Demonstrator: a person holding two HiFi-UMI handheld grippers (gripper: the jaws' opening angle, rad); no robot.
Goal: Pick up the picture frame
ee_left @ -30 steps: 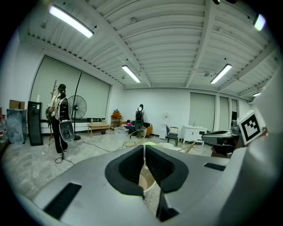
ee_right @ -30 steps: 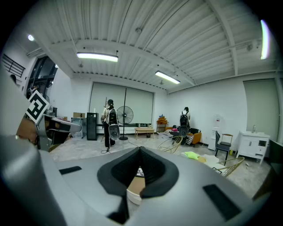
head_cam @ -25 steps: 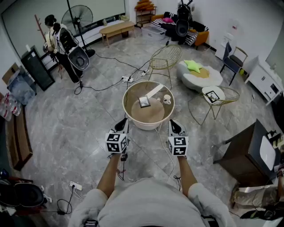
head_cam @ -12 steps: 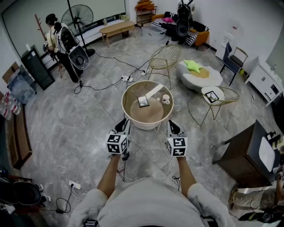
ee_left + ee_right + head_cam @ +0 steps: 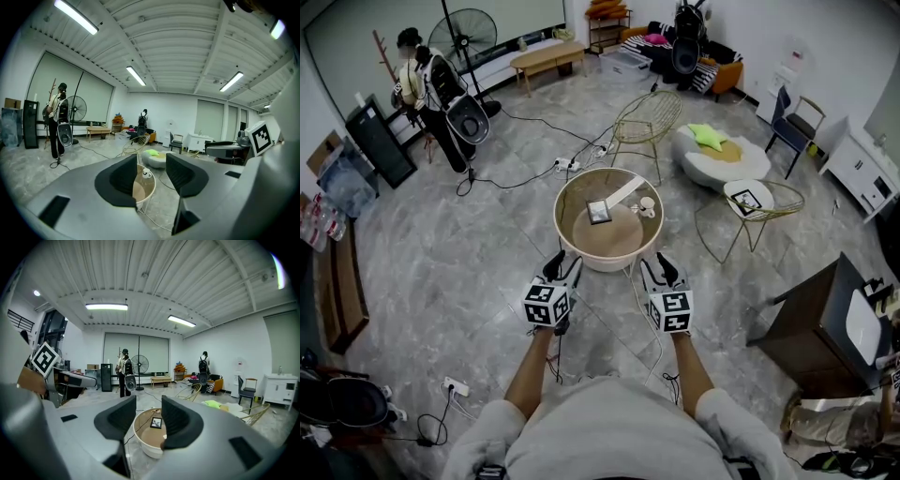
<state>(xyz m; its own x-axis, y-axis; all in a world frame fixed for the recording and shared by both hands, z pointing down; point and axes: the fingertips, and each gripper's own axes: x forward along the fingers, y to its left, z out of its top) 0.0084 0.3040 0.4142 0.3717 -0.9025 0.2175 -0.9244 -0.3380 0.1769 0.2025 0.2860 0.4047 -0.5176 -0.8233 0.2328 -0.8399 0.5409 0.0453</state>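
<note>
A small dark picture frame (image 5: 599, 212) stands on a round white-rimmed side table (image 5: 565, 228) ahead of me; it shows between the right jaws too, picture frame (image 5: 156, 422). Beside it sit a white mug (image 5: 648, 207) and a pale strip. My left gripper (image 5: 563, 269) hovers short of the table's near left rim, open and empty. My right gripper (image 5: 652, 269) hangs near the table's near right rim, also open and empty. The left gripper view shows the table (image 5: 149, 188) and mug (image 5: 146, 173) between its jaws.
A wire chair (image 5: 647, 122) stands behind the table and a wire side table (image 5: 757, 204) with a framed picture to the right. Cables (image 5: 642, 309) trail on the floor under my grippers. A person (image 5: 427, 89) stands far left by a fan. A dark cabinet (image 5: 811, 319) is at right.
Both grippers have crept forward toward the round table; the right one has also shifted slightly left. The frame has not moved.
</note>
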